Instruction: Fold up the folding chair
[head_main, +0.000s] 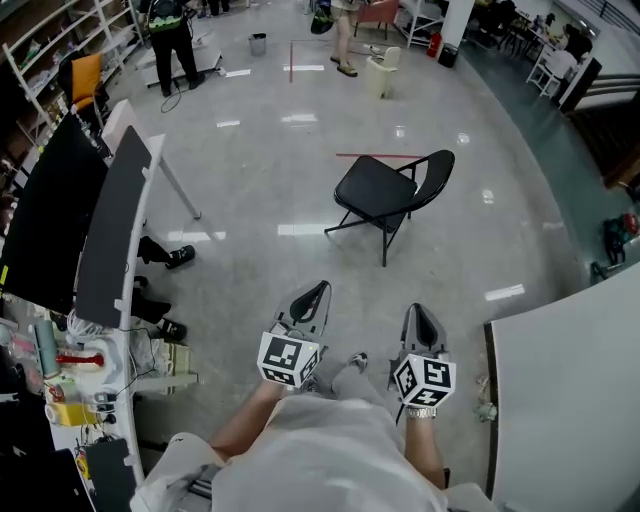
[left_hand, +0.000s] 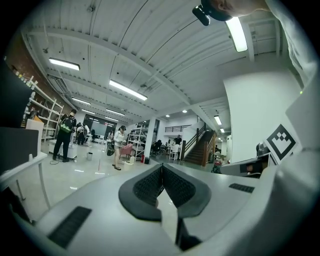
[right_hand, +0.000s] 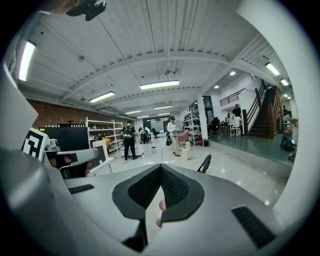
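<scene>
The shiny grey floor (head_main: 300, 180) fills most of the head view. The black chair (head_main: 385, 192) stands unfolded on it, at 12 o'clock from the grippers and well apart from them. The left gripper (head_main: 311, 292) is clenched, with nothing between its jaws. The right gripper (head_main: 421, 315), at 3 o'clock from the left one, is also clenched and empty.

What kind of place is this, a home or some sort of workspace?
Probably a big open workshop or lab hall, not a home: shelving racks along the wall, a staircase to an upper level, and a cluttered workbench with monitors.
</scene>
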